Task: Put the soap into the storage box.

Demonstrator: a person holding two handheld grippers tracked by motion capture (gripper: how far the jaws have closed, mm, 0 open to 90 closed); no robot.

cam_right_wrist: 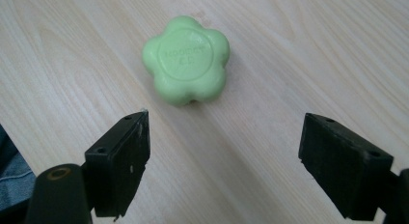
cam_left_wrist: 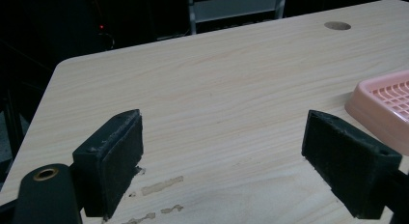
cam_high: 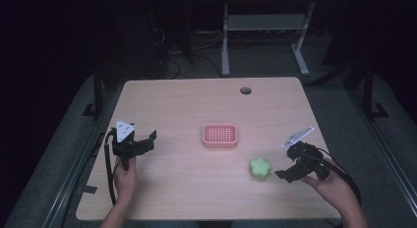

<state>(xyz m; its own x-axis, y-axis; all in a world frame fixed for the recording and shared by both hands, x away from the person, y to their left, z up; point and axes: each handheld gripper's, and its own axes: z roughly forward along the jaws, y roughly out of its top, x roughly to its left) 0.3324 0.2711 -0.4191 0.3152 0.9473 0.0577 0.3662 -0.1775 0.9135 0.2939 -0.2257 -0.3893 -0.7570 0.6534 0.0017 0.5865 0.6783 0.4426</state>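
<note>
You are bringing the right tongs in toward the green flower-shaped soap, which is lying flat on the wooden surface near its front right, apart from the pink soap dish sitting at the middle. In the right gripper view the jaws are standing wide open with nothing between them, and the soap is lying ahead of them and a little toward the left jaw, not yet between the pads. As you are closing in, you are best off shifting the tongs so the soap sits centred in the gap, then lowering until the pads are level with its sides rather than its rounded top. The lobed edge is likely to be slippery, so you are probably safer seating each pad against a lobe or into opposite notches, whichever gives two parallel contacts, and squeezing slowly so the bar is not squirting out sideways. You are keeping the pads just clear of the wood while you are closing, so they are not dragging. The left tongs are resting over the left part of the surface, also wide open and empty; in the left gripper view the dish is showing at the right edge, just beyond the right jaw. You could be holding that hand ready to steady the dish if the soap is going there.
</note>
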